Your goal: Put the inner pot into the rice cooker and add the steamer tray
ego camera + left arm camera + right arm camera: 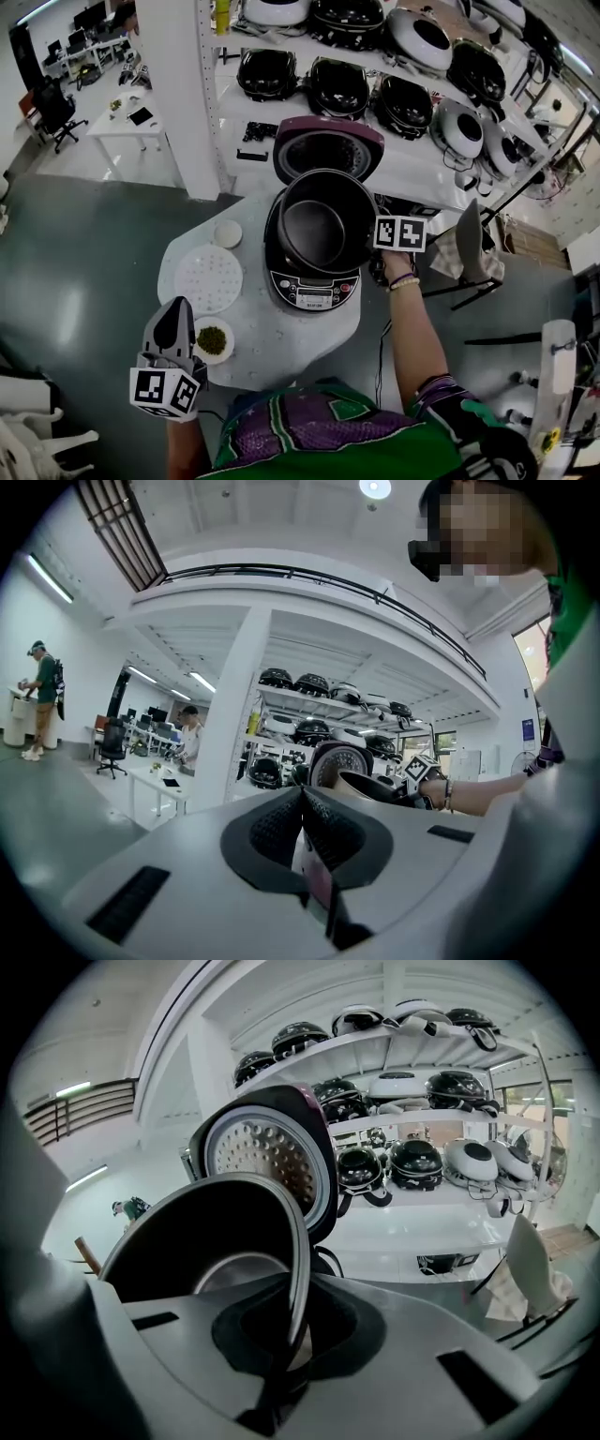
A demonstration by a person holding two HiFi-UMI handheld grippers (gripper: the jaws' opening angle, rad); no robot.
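Left gripper [175, 309]: at the near left edge of the round white table [281, 352], jaws pressed together with nothing between them, as the left gripper view [302, 825] confirms. Steamer tray [208, 277]: white perforated disc, lying flat on the table left of the rice cooker [314, 281], apart from it. Small dish of green grains [213, 339]: just beside the tray's near edge. Small white round dish [228, 233]: just beyond the tray. Rice cooker: dark body at table centre, lid [328, 145] raised. Inner pot [323, 220]: dark, tilted, over the cooker's opening; whether it is seated cannot be told. Right gripper [378, 248]: jaws clamped on the pot's right rim, the thin wall pinched between the pads [305, 1335]. Shelves [412, 164]: behind, stocked with further cookers.
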